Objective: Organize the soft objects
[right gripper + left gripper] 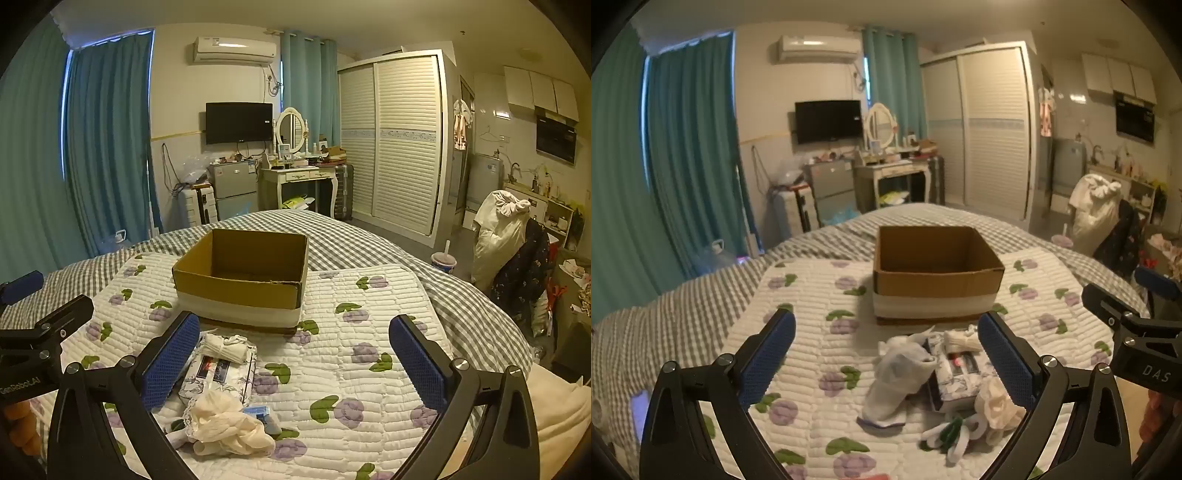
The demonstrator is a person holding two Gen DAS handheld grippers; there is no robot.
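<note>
An open, empty cardboard box (936, 273) (242, 277) stands on the quilted floral mat. In front of it lies a pile of soft items: a white sock with a blue edge (897, 380), a floral tissue pack (956, 373) (218, 373), a rolled white cloth (225, 345), a cream fabric flower piece (995, 404) (225, 424) and white and green loops (955, 434). My left gripper (886, 354) is open, hovering over the pile. My right gripper (293, 354) is open, above bare mat just right of the pile. Neither holds anything.
The mat (351, 369) lies on a grey checked bedspread (369, 240). The right gripper's body shows at the right edge of the left wrist view (1137, 332). Beyond the bed are a dresser (299, 177), fridge (232, 188) and wardrobe (399, 140).
</note>
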